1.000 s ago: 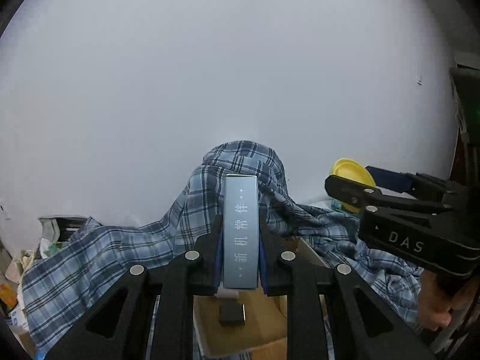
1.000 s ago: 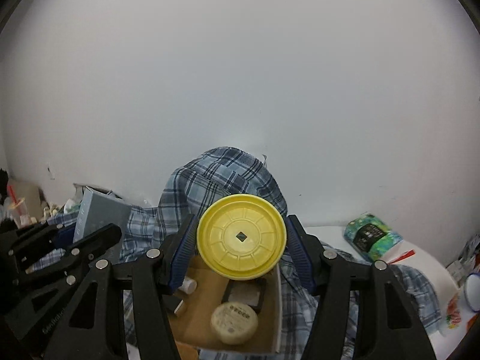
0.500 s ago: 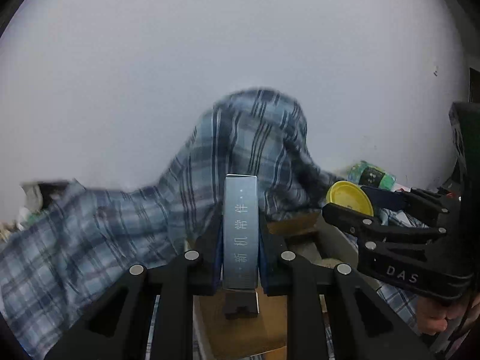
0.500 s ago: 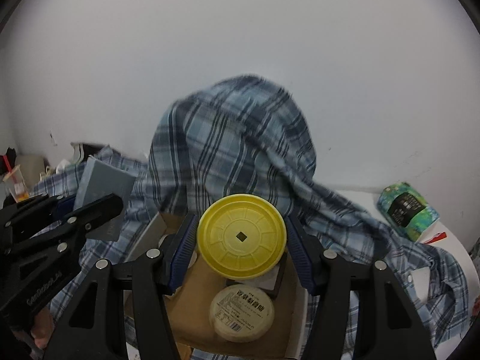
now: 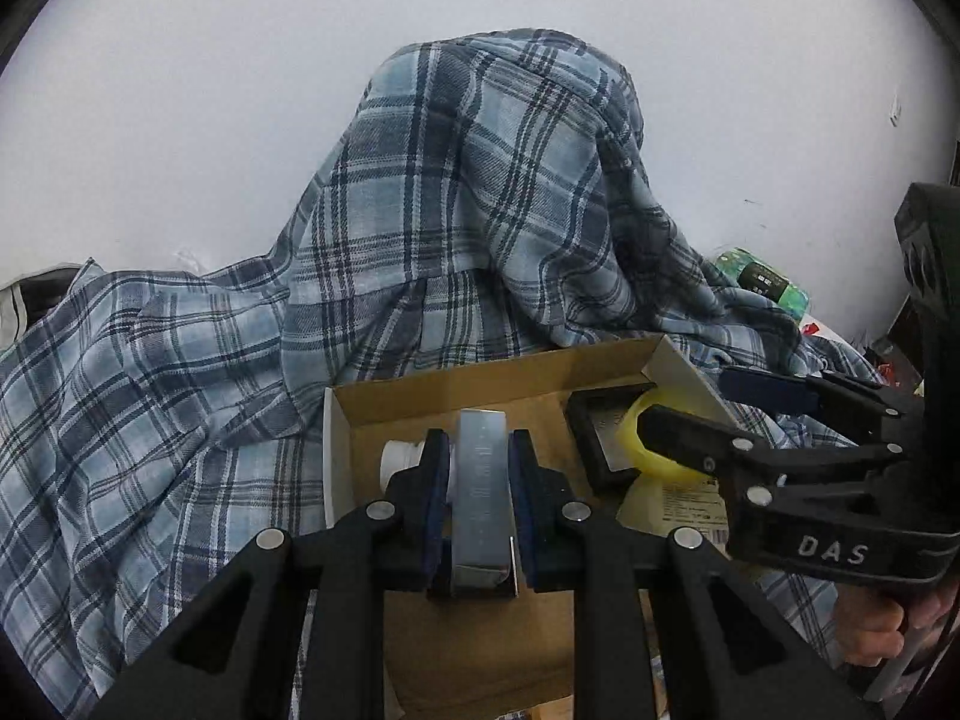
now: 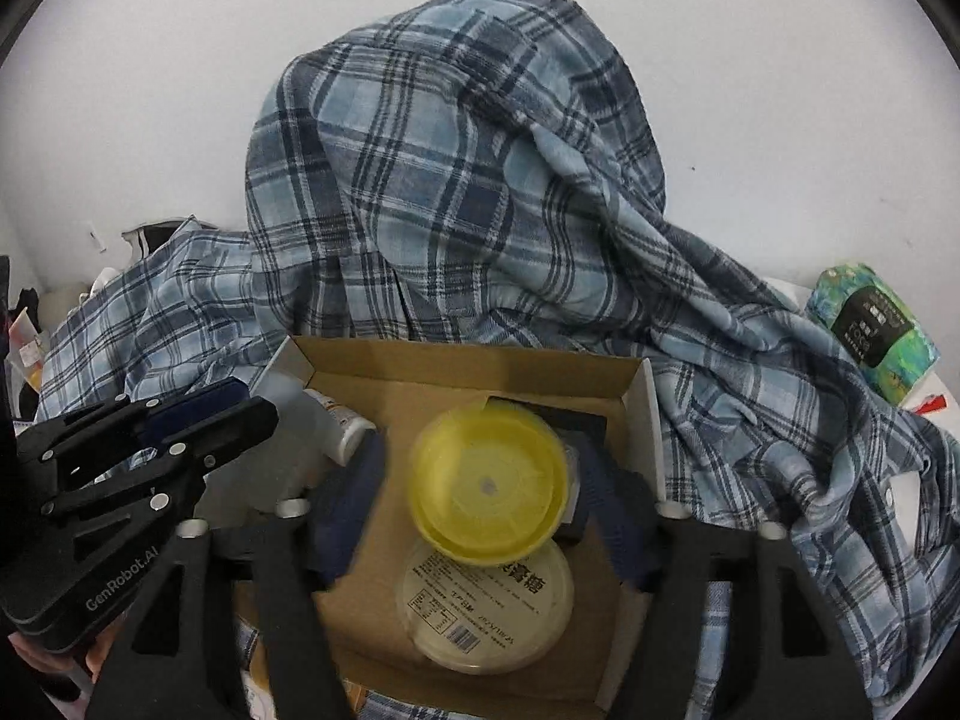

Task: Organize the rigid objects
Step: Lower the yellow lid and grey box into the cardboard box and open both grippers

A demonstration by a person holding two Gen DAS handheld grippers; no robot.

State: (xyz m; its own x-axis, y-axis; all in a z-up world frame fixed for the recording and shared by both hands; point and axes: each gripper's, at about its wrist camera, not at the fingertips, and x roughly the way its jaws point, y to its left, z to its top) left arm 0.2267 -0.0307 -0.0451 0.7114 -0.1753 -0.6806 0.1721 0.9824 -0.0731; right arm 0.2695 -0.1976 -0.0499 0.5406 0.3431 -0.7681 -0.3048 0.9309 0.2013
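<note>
While your left gripper [image 5: 479, 483] clamps the grey slim box [image 5: 482, 498], jaws just easing apart, your right gripper [image 6: 489, 495] spreads and the yellow lid [image 6: 489, 489] sits loose between its pads. Both hang over the cardboard box [image 6: 468, 369], holding a round tub [image 6: 489, 615], white bottle [image 6: 336, 426], black case [image 5: 606, 435]. Plaid shirt [image 6: 456, 180] crowds behind.
</note>
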